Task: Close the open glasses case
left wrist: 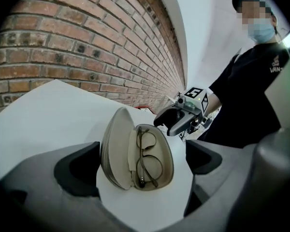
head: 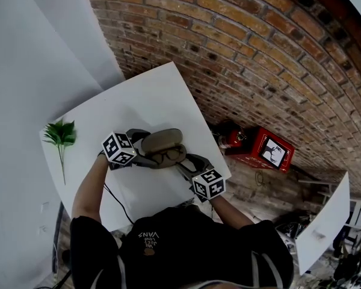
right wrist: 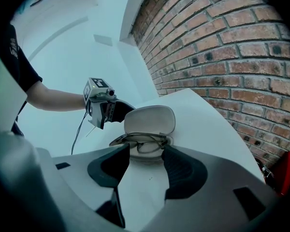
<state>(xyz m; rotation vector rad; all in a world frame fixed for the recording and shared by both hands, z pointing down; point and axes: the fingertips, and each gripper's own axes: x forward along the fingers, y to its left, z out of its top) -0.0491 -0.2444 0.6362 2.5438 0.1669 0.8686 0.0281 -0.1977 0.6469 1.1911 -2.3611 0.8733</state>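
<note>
A tan glasses case (head: 162, 144) lies open in the middle of the white table (head: 144, 98), its lid (right wrist: 150, 119) tilted up toward the brick wall. Dark-framed glasses (left wrist: 147, 156) lie folded in the lower shell. My left gripper (head: 142, 149) is at the case's left end, open, with the case (left wrist: 135, 153) just ahead of its spread pads (left wrist: 79, 168). At the case's other end my right gripper (head: 185, 164) is also open, its pads (right wrist: 183, 170) on either side of the near rim of the case (right wrist: 144, 141). Neither gripper holds anything.
A green plant sprig (head: 61, 135) lies near the table's left edge. A brick wall (head: 253, 47) runs behind the table. On the floor to the right stands a red box (head: 266, 149). A thin cable (head: 117, 200) crosses the table near me.
</note>
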